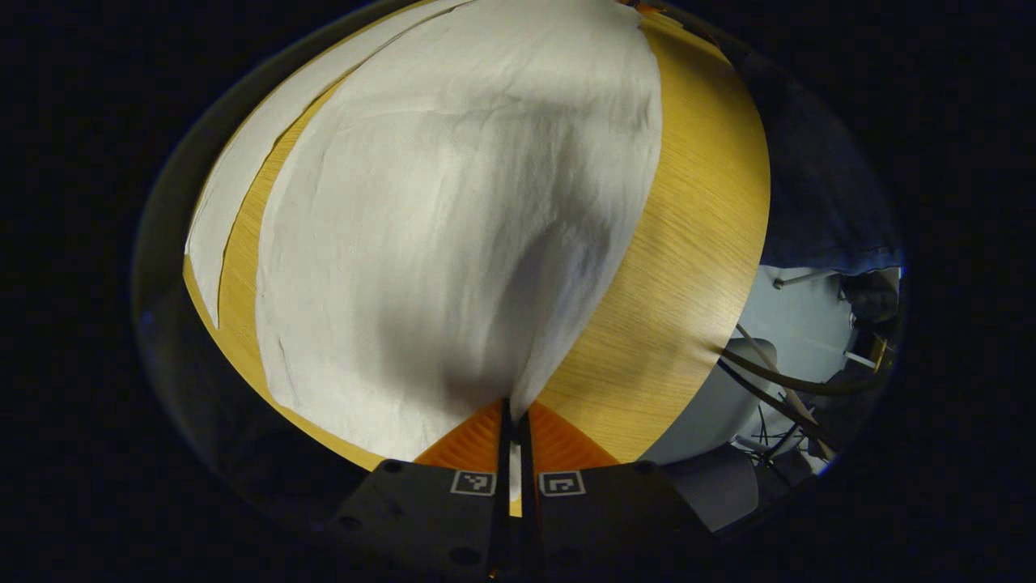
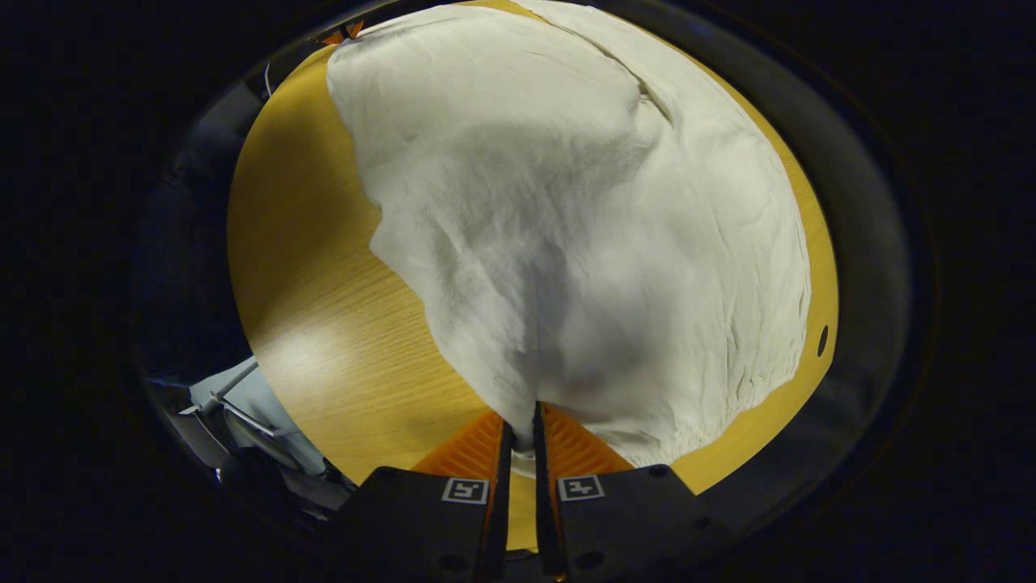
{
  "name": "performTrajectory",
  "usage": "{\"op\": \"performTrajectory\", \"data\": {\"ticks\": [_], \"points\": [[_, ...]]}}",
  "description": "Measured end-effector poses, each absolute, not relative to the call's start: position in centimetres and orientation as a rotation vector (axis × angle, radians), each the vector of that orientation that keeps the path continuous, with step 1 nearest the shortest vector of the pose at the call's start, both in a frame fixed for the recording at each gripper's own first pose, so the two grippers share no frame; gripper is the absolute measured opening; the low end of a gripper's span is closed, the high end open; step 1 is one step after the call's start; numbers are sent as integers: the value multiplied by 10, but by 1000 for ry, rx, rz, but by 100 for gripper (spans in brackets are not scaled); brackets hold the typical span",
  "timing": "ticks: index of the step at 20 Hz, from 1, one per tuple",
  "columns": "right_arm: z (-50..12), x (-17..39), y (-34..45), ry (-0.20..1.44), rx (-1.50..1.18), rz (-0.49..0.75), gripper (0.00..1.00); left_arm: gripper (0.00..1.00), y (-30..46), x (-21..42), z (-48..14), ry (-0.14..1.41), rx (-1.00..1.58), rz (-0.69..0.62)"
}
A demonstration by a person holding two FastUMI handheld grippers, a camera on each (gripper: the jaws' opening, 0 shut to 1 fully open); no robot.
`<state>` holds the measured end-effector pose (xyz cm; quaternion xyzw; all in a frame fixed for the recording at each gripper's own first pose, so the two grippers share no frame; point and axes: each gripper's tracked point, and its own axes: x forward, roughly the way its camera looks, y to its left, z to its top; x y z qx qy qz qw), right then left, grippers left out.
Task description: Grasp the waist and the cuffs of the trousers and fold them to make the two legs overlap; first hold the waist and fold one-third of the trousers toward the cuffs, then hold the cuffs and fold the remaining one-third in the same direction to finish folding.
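Note:
White trousers (image 1: 453,219) lie spread over a round wooden table (image 1: 696,243). In the left gripper view my left gripper (image 1: 513,413) is shut on an edge of the cloth, which rises from the table into its fingers. A second strip of the white fabric (image 1: 235,194) lies apart at the left. In the right gripper view my right gripper (image 2: 520,421) is likewise shut on a lifted edge of the trousers (image 2: 583,210), the cloth hanging in a fold down to the table (image 2: 324,308). Which end each gripper holds I cannot tell.
Beyond the table's right edge in the left gripper view are a pale floor (image 1: 801,332), cables (image 1: 777,380) and a dark cloth (image 1: 817,186). The right gripper view has metal legs and clutter (image 2: 235,405) past the table's left edge, and a small dark hole (image 2: 822,340) near its right rim.

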<state>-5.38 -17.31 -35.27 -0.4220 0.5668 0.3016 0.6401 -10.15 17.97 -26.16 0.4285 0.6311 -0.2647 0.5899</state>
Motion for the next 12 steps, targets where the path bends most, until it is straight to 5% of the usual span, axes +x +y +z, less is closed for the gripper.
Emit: {"op": "performTrajectory", "data": {"ticks": [4,12], "points": [[-352,-51,-174,1286,-944,656,8,0,167,-94,-268,1464,965,-624],[-312,-25,-176,1164,-803,436,8,0,130,-40,-257,1403,909,-511]]}}
